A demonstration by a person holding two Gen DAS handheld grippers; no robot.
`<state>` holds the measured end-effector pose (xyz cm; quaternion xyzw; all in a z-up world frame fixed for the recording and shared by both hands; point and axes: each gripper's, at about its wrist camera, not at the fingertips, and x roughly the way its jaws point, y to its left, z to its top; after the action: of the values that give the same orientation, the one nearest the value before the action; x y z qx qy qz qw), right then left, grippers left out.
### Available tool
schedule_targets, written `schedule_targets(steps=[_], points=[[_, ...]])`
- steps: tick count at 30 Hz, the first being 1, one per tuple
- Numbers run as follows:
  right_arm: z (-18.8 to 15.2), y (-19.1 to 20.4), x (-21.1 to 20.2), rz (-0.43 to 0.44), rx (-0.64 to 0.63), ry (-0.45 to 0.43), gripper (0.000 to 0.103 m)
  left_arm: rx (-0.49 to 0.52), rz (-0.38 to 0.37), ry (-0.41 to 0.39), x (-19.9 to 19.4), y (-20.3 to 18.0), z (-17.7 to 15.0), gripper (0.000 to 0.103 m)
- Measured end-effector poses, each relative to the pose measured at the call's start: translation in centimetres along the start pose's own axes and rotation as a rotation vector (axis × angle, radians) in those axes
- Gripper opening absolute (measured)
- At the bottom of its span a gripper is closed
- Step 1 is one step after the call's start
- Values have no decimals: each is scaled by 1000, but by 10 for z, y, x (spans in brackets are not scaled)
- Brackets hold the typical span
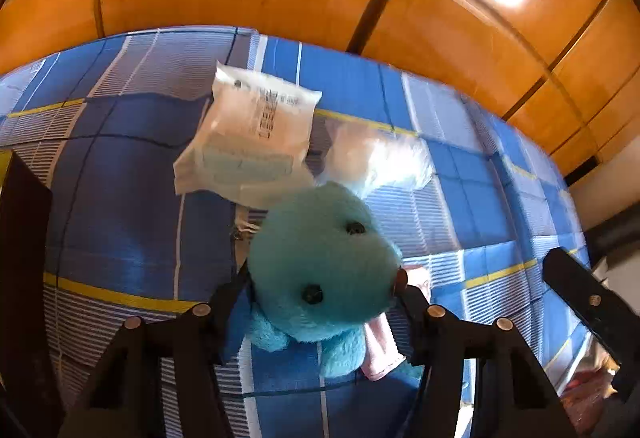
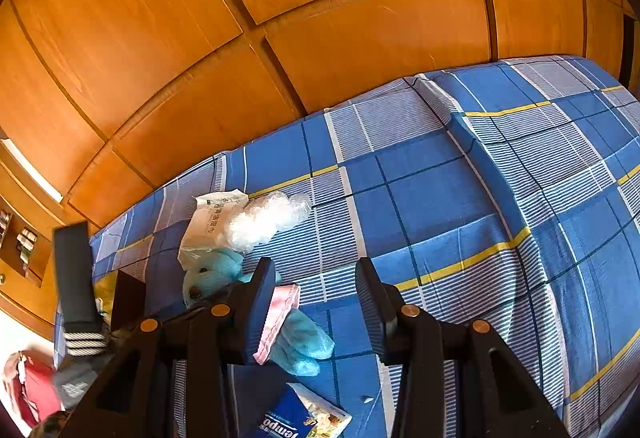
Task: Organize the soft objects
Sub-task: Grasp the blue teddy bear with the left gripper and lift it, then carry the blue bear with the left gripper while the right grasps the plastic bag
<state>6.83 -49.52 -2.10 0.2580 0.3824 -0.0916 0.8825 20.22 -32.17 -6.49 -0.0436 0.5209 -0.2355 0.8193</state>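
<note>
A turquoise plush bear [image 1: 324, 266] with a pink skirt lies on the blue plaid bed [image 1: 120, 198]. My left gripper [image 1: 320, 302] has its jaws on either side of the bear's head, gripping it. Behind the bear lie a white wipes packet [image 1: 248, 134] and a clear plastic bag [image 1: 380, 154]. In the right wrist view the bear [image 2: 216, 270] lies at the left, with the packet [image 2: 212, 222] and bag [image 2: 268, 218] behind it. My right gripper [image 2: 316, 302] is open and empty, over the bed beside the bear's legs [image 2: 304, 342].
A blue Tempo tissue pack [image 2: 300, 418] lies on the bed near the right gripper. Orange wooden wardrobe panels [image 2: 280, 38] stand behind the bed. A dark box [image 1: 20, 238] sits at the left. The bed [image 2: 500, 198] stretches to the right.
</note>
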Motion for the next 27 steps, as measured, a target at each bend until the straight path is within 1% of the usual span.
schedule_targets(steps=[2, 6, 8, 12, 16, 19, 21, 23, 24, 25, 27], points=[[0, 0, 0, -5, -2, 0, 42, 4, -6, -23, -10, 5, -3, 54], [-1, 1, 2, -9, -9, 4, 42, 21, 11, -90, -45, 18, -8, 55], [-2, 3, 3, -7, -19, 10, 42, 27, 28, -106, -60, 24, -13, 55], [-7, 12, 8, 13, -60, 30, 42, 55, 70, -141, -93, 41, -33, 55], [-17, 26, 15, 39, -131, 59, 42, 82, 98, -166, -114, 53, -54, 55], [-24, 36, 23, 69, -160, 94, 42, 106, 115, -186, -130, 62, -70, 55], [-25, 38, 33, 117, -123, 140, 42, 106, 109, -189, -138, 67, -78, 55], [-20, 34, 44, 180, -31, 191, 42, 99, 101, -198, -145, 71, -84, 56], [-17, 33, 48, 204, 8, 201, 46, 93, 92, -202, -149, 74, -86, 56], [-13, 31, 52, 228, 57, 205, 56, 88, 89, -207, -151, 76, -88, 56], [-2, 27, 63, 257, 160, 195, 68, 82, 83, -220, -158, 79, -91, 56]])
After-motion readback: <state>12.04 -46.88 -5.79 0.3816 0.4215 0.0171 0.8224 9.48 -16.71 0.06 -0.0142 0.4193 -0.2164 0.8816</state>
